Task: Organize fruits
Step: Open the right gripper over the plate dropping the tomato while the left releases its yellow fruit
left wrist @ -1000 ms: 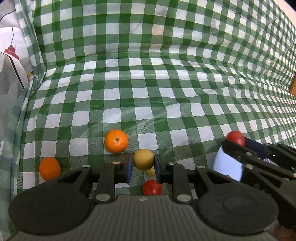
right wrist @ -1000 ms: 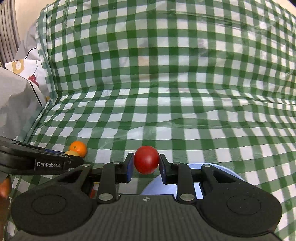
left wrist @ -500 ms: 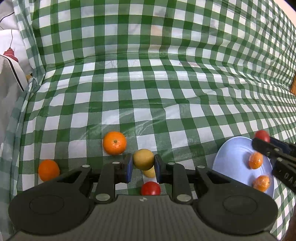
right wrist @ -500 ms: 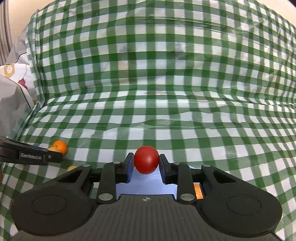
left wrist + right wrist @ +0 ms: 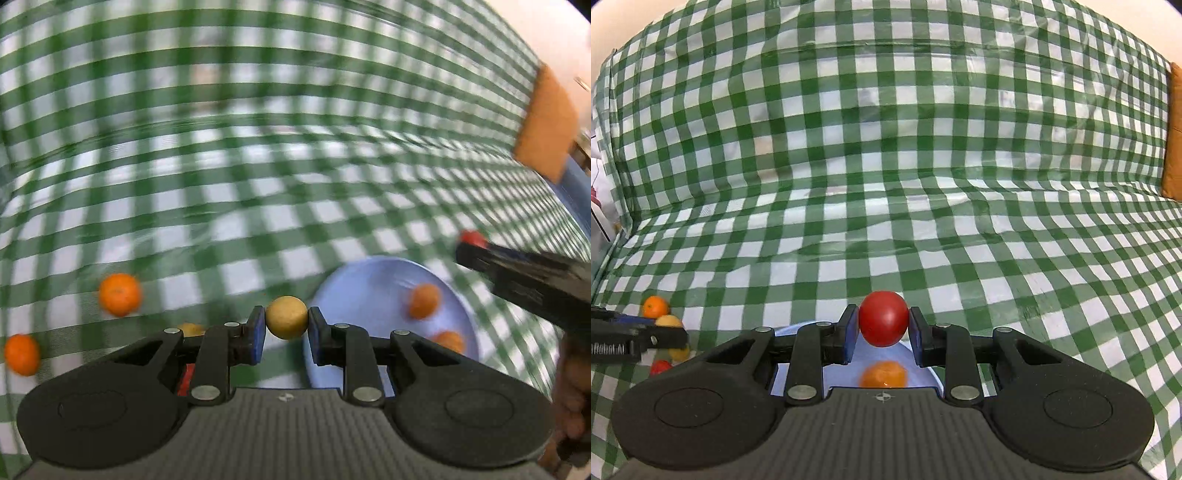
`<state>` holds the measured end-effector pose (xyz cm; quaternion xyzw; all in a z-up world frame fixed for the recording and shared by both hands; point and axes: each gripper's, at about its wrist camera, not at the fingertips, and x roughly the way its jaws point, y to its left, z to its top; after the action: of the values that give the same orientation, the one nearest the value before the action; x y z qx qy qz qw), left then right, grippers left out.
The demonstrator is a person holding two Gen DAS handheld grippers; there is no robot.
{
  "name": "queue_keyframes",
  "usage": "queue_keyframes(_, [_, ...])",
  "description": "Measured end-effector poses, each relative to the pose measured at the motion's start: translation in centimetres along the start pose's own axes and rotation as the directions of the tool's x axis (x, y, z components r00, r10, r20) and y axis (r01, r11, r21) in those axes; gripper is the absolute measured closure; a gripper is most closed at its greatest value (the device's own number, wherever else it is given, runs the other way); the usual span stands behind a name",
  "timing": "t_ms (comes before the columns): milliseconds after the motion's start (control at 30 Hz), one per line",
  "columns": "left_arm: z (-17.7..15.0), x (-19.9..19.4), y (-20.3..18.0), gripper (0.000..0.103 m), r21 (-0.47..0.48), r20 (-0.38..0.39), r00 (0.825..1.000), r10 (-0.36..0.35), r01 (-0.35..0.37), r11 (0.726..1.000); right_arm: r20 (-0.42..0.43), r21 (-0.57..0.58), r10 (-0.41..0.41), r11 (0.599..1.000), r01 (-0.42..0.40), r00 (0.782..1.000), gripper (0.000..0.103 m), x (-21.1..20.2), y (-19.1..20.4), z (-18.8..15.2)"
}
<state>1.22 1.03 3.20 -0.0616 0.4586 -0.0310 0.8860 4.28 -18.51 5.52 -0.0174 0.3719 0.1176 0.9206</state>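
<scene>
Fruit is on its way to the blue plate [image 5: 354, 280]. Left gripper [image 5: 287, 325] is clamped on a yellow fruit [image 5: 287, 322] near the plate's edge, and right gripper [image 5: 883, 328] is clamped on a red fruit [image 5: 883, 323] above the plate. Next, I think, each must lower and let go gently so nothing rolls off.

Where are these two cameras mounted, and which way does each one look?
Left wrist: on the left gripper, looking along its fingers at a yellow fruit; the person's hand shows.
Right wrist: on the right gripper, looking at its red fruit.
Shared: blue plate, checked cloth, and each shows the other gripper.
</scene>
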Motion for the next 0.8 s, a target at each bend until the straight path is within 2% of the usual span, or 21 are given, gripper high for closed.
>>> queue_keyframes(167, [-1.2, 0.3, -3.7, 0.077, 0.099, -0.011, 1.0, -0.016, 0.017, 0.995, -0.006, -0.001, 0.005, 1.0, -0.005, 1.0, 0.073, -0.1, -0.6, -0.2])
queue_keyframes(333, [-1.9, 0.8, -5.5, 0.077, 0.142, -0.024, 0.999, -0.027, 0.03, 0.989, -0.007, -0.003, 0.012, 1.0, -0.012, 1.0, 0.073, -0.1, -0.8, -0.1])
queue_keyframes(800, [-1.4, 1.3, -5.8, 0.077, 0.145, -0.03, 0.999, -0.031, 0.035, 0.989, -0.012, -0.03, 0.024, 0.999, -0.024, 1.0, 0.073, 0.4, -0.6, -0.1])
